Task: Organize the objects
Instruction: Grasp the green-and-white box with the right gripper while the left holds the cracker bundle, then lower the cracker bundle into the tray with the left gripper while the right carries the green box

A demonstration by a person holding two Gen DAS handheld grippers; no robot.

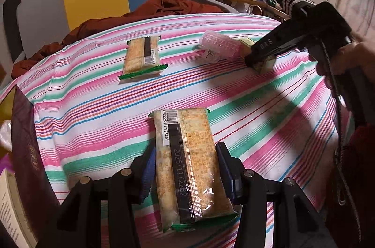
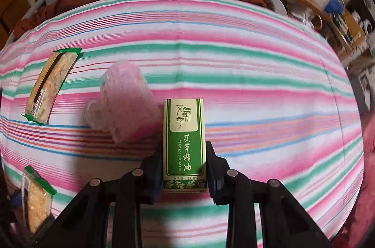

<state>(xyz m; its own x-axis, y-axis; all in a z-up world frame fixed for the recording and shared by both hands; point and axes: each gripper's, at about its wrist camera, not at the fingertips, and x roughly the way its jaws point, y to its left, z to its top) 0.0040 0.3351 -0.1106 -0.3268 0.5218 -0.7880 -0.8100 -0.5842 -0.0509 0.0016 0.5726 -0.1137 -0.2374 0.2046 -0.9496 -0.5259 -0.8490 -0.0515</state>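
A: What can you read on the box in the right gripper (image 2: 185, 168)?

B: The green essential oil box (image 2: 184, 142) says "TSAO ESSENTIAL OIL" down its side, with large Chinese characters beside that and "10ml" near the bottom. Both pads are against its sides, so it is pinched, low over the striped tablecloth (image 2: 257, 84).

A: And the left gripper (image 1: 185, 168)?

B: It is clamped on a long snack packet (image 1: 185, 163) with green crimped ends. A dark strip along the wrapper carries the date "2025/11/22B2", and a barcode at the far end has digits I read as "922251712348". The orange print beside the strip is too fine to make out.

A: Anything else on the cloth?

B: A second snack packet (image 1: 143, 58) lies flat farther off, also with a barcode label, unreadable at that size. A pink ridged plastic case (image 2: 126, 105) lies just beside the oil box; in the right wrist view it is blurred, possibly translucent, and I cannot tell what it holds.

A: What is cut off?

B: In the left wrist view the oil box is mostly hidden behind the right gripper, whose black body shows white letters, perhaps "SYD" reversed. A dark red book (image 1: 25, 149) runs off the left edge, its gold stamp illegible. A rust-coloured cloth (image 1: 164, 6) is bunched behind the table's far edge.
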